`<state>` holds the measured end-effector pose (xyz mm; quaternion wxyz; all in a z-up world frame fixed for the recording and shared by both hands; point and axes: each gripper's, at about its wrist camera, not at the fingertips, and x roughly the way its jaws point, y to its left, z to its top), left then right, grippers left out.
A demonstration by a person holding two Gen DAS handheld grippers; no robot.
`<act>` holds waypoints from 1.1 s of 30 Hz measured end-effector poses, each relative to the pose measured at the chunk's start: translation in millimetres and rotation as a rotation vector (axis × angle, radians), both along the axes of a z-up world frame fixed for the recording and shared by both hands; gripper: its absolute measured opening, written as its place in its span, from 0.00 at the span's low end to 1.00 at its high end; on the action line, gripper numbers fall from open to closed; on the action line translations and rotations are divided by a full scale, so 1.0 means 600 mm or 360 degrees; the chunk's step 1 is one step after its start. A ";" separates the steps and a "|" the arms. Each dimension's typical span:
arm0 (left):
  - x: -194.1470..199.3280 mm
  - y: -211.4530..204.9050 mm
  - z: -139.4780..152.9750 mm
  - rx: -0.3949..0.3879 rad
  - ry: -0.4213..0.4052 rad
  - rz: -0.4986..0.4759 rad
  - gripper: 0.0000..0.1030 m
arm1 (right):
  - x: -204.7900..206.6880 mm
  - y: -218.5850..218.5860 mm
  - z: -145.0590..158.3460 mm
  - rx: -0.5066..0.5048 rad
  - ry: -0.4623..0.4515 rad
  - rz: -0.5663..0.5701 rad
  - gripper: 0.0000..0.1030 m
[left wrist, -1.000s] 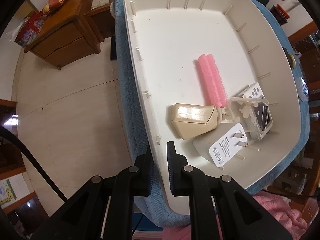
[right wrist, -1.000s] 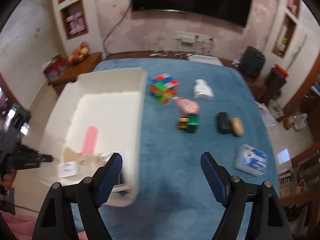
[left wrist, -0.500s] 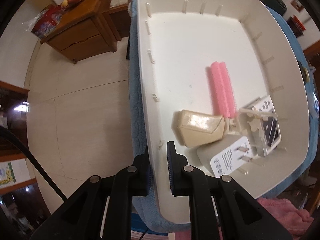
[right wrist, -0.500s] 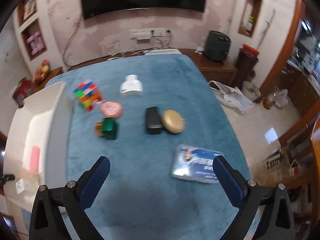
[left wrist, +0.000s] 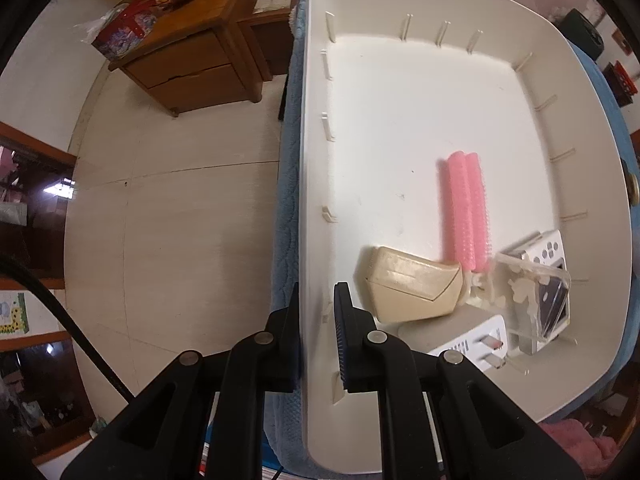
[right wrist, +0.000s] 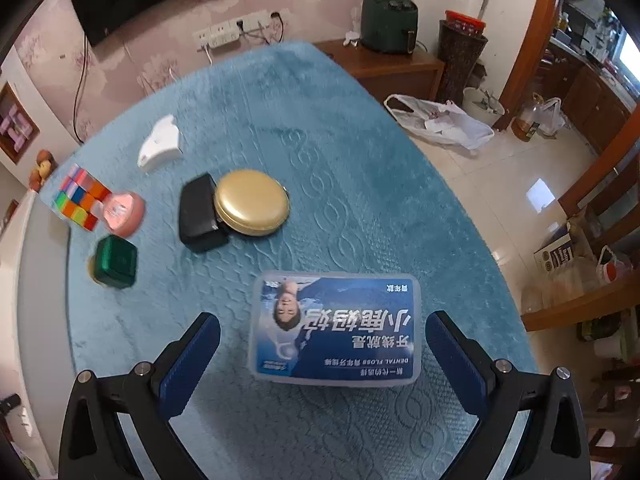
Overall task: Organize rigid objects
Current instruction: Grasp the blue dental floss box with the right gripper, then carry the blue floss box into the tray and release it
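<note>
**Left gripper clamps the tray wall; right gripper straddles the floss box**

The left gripper [left wrist: 317, 320] pinches the near side wall of the white tray [left wrist: 400, 80], one finger outside, one inside. Just beyond in the tray lie a beige case [left wrist: 408, 290], a white plug adapter [left wrist: 472, 344], a clear plastic box [left wrist: 536, 296] and, farther on, a pink roller [left wrist: 466, 208].

The right gripper [right wrist: 324, 356] stands spread wide, its pads either side of the blue dental floss box [right wrist: 336, 328] on the blue tablecloth [right wrist: 360, 200] without touching it. Farther off sit a green box [right wrist: 116, 260], a black case [right wrist: 200, 214] touching a gold round tin [right wrist: 251, 202], a pink disc [right wrist: 122, 212], a colourful cube [right wrist: 80, 196] and a white item [right wrist: 160, 148].
</note>
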<state>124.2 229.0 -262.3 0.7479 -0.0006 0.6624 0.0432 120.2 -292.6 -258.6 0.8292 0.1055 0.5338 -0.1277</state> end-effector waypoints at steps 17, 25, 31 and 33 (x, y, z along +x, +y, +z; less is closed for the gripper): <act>-0.013 -0.008 0.004 0.0020 -0.0026 0.0008 0.12 | 0.020 -0.001 -0.035 0.0019 0.0088 0.0068 0.90; -0.015 -0.003 -0.013 -0.0061 0.0086 -0.0004 0.12 | 0.007 0.038 -0.009 0.0073 0.0035 0.0098 0.90; -0.018 -0.001 -0.014 -0.0088 0.0109 -0.0054 0.12 | -0.005 0.088 0.022 0.0060 -0.0020 0.0150 0.90; -0.019 0.003 -0.014 -0.0122 0.0122 -0.0062 0.12 | -0.010 0.107 0.034 0.0056 -0.0044 0.0165 0.90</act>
